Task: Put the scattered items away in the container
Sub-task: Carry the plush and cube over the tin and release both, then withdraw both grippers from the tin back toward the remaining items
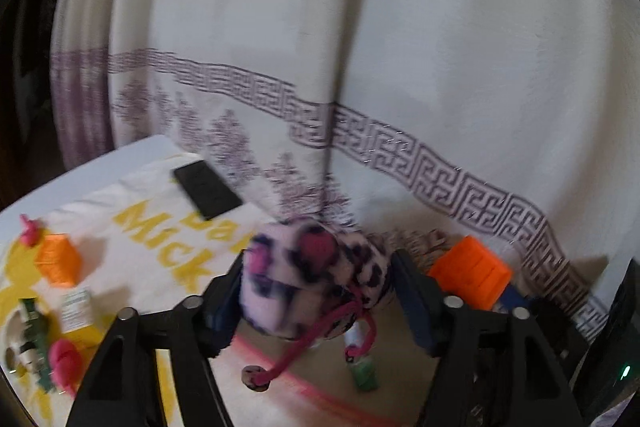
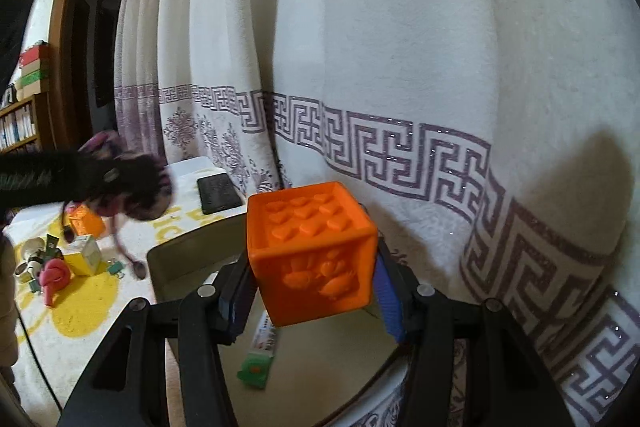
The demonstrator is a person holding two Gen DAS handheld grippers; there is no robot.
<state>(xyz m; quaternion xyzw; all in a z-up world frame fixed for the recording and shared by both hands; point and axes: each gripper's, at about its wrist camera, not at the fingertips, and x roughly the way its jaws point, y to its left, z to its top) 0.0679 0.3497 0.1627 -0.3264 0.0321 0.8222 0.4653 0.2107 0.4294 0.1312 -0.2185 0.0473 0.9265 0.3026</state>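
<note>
My left gripper (image 1: 320, 291) is shut on a pink leopard-print pouch (image 1: 308, 275) with a pink drawstring, held above the beige container (image 1: 280, 359). My right gripper (image 2: 312, 291) is shut on an orange embossed cube (image 2: 312, 259), held over the same container (image 2: 320, 367). A tube with a green cap (image 2: 260, 359) lies on the container's floor; it also shows in the left wrist view (image 1: 362, 371). The right gripper's orange cube (image 1: 472, 275) shows at the right of the left wrist view. The left gripper with the pouch (image 2: 128, 183) shows at the left of the right wrist view.
A white and yellow cloth (image 2: 80, 307) covers the table. On it lie a second orange cube (image 1: 58, 263), a yellow-white box (image 2: 82, 255), a pink toy (image 2: 54, 279), a green tube (image 1: 38, 343), tape rolls (image 2: 30, 259) and a black phone (image 2: 218, 193). A patterned curtain (image 2: 400, 67) hangs close behind.
</note>
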